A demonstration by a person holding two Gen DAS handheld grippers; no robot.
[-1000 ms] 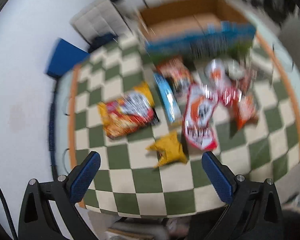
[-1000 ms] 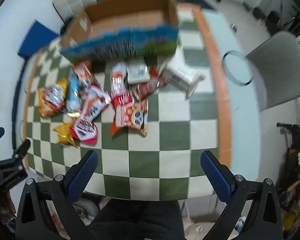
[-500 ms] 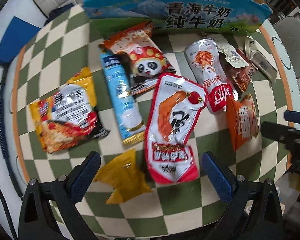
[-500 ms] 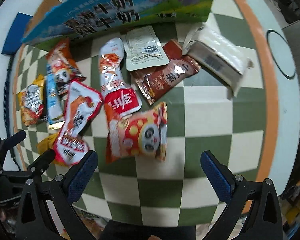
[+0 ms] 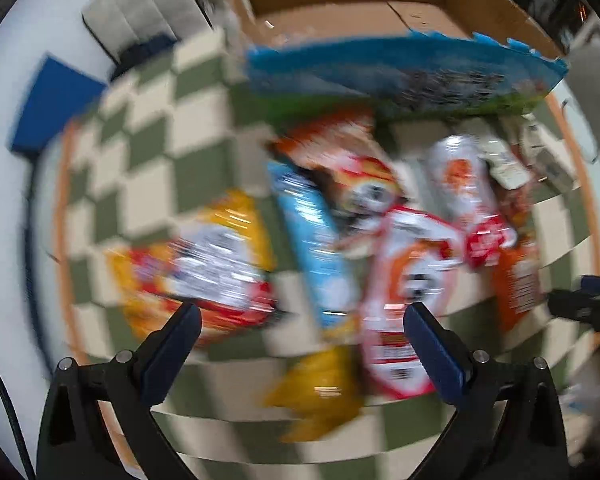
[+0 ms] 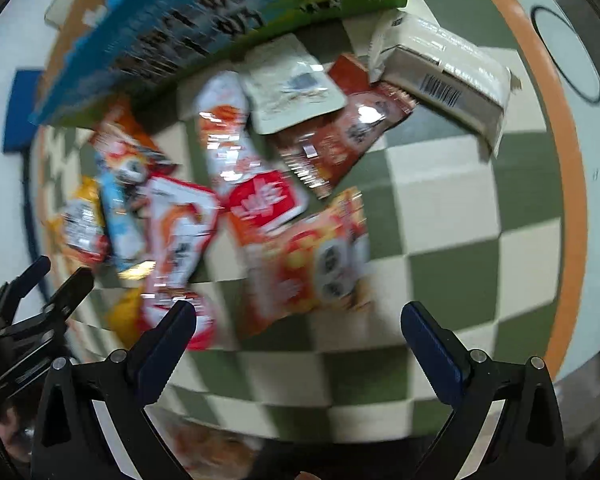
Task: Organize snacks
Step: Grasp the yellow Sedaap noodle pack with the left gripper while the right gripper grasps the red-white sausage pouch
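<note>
Several snack packets lie on a green-and-cream checked table in front of an open cardboard box [image 5: 364,12] with a blue printed front. My left gripper [image 5: 300,324] is open and empty above a blue packet [image 5: 316,252], with a yellow-red bag [image 5: 212,268] to its left and a red-white pouch [image 5: 408,292] to its right. My right gripper [image 6: 298,320] is open and empty above an orange panda bag [image 6: 312,264]. A white wrapped pack [image 6: 448,76] lies at the far right. The left gripper also shows in the right wrist view [image 6: 40,292]. Both views are motion-blurred.
A small yellow packet [image 5: 320,392] lies near the table's front edge. The table has an orange rim [image 6: 560,160]. A blue cushion [image 5: 52,108] and a pale padded chair [image 5: 140,12] stand beyond the far left of the table.
Both grippers have kept moving over the snacks. The left view has pulled back and tilted, showing the inside of the box again. The right gripper has come closer to the panda bag.
</note>
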